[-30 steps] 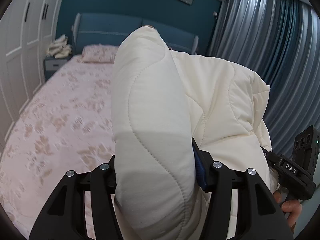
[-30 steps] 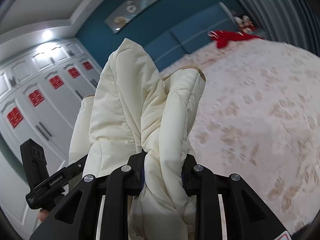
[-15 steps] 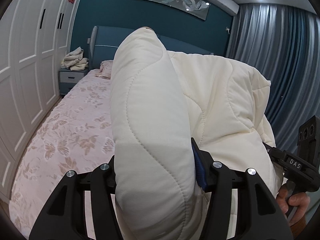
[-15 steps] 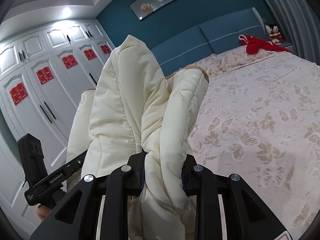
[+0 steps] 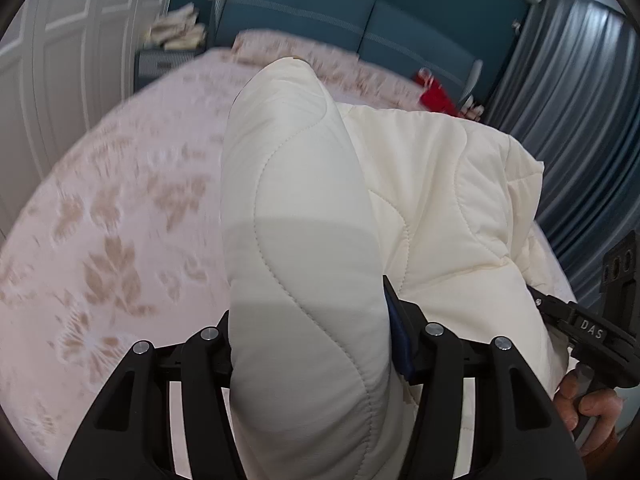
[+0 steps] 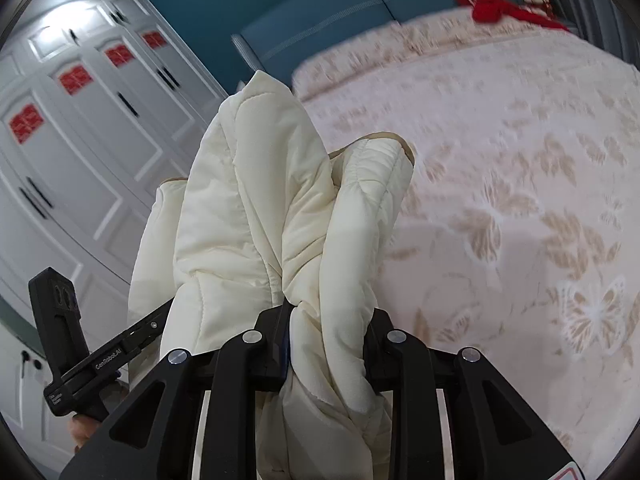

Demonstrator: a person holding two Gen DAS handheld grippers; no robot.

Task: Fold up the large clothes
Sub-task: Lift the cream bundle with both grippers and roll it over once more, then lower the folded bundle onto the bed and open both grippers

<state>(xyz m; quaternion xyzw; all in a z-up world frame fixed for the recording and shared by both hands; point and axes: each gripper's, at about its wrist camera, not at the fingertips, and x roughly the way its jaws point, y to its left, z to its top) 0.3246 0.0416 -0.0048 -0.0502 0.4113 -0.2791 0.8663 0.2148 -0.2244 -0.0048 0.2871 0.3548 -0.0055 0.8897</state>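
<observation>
A cream quilted jacket [image 5: 328, 208] hangs in the air between both grippers, above a bed. My left gripper [image 5: 312, 344] is shut on a thick padded fold of it that bulges up past the jaws. My right gripper [image 6: 326, 332] is shut on a bunched part of the same jacket [image 6: 280, 200], with a tan-edged cuff [image 6: 384, 148] sticking up. The other gripper shows at the edge of each view: the right one [image 5: 592, 332] with a hand on its handle, the left one [image 6: 80, 344] at lower left. The fingertips are buried in cloth.
Under the jacket lies a bed with a pink floral cover [image 5: 120, 208] and a blue headboard [image 5: 360, 12]. A red item [image 6: 500, 8] lies near the pillows. White wardrobe doors [image 6: 80, 160] stand on the left, grey curtains [image 5: 572, 100] on the right, a nightstand [image 5: 168, 64] beside the bed.
Both grippers have come down and forward over the bed with the jacket still gripped. The views now tilt down onto the bedcover, and the picture is blurred from motion.
</observation>
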